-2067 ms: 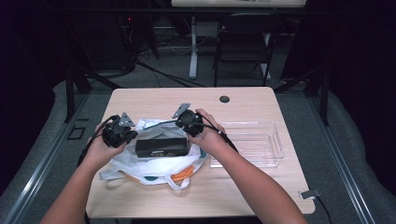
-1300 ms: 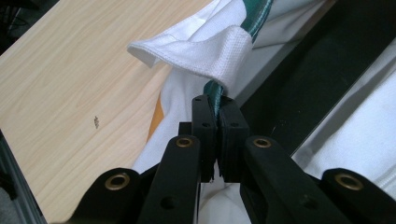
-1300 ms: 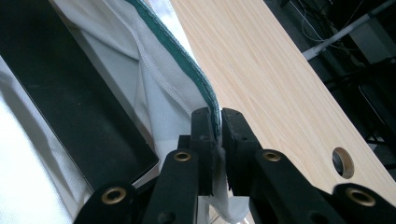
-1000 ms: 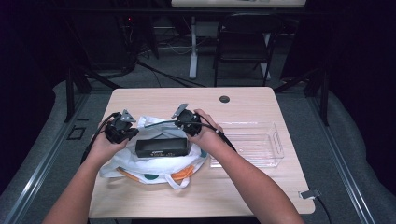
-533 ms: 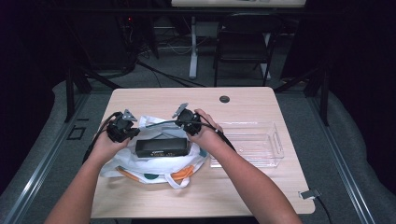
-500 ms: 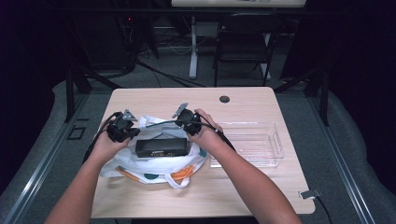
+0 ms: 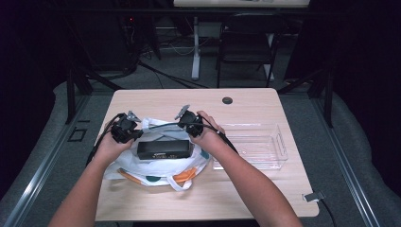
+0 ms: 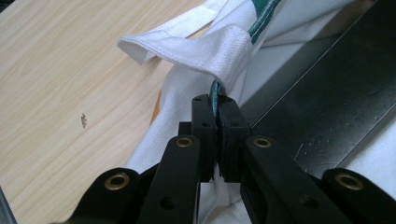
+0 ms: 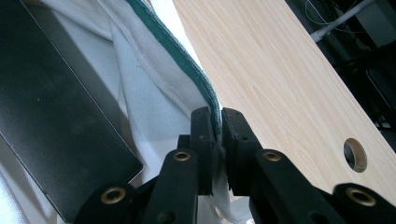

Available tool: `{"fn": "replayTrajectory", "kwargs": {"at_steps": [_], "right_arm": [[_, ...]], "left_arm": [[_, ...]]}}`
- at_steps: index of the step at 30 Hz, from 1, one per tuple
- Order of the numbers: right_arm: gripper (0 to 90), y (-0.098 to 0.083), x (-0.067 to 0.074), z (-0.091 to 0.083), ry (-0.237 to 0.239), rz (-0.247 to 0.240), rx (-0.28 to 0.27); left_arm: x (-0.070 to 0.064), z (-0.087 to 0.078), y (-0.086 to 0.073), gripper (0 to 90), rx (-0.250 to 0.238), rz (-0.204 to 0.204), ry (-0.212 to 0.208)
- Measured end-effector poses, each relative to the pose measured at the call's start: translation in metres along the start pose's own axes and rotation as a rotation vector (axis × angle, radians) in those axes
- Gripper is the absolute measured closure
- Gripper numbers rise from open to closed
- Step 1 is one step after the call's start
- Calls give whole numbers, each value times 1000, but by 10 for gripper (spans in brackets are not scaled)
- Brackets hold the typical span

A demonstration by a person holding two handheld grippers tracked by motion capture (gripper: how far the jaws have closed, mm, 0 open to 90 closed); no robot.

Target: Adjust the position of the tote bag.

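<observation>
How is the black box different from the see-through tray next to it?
The black box is dark and solid; the clear tray is see-through. The black box lies on the white bag, whose rim both grippers pinch; the clear tray sits bare on the table, untouched. Both are long rectangles lying flat.

Each hand-held gripper [image 8: 215, 105] has 2 black jaws with brass-ringed pivots and a trailing black cable.

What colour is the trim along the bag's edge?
Green, on a white bag; it shows best in the right gripper view.
</observation>
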State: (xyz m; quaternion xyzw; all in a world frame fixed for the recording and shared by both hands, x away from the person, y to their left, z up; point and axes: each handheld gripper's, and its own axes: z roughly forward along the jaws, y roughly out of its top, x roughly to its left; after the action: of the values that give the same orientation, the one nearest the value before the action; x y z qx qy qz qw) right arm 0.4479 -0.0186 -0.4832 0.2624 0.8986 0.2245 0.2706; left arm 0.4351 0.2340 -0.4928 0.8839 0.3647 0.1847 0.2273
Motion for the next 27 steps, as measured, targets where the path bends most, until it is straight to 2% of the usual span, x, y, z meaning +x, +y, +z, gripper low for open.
{"fn": "replayTrajectory", "kwargs": {"at_steps": [13, 24, 27], "right_arm": [[835, 1, 0, 8, -1, 7, 22], [833, 1, 1, 17, -8, 13, 29], [833, 0, 2, 19, -3, 15, 35]], "left_arm": [[5, 10, 1, 872, 7, -38, 1], [6, 18, 2, 872, 30, -43, 11], [7, 21, 3, 872, 50, -45, 3]]}}
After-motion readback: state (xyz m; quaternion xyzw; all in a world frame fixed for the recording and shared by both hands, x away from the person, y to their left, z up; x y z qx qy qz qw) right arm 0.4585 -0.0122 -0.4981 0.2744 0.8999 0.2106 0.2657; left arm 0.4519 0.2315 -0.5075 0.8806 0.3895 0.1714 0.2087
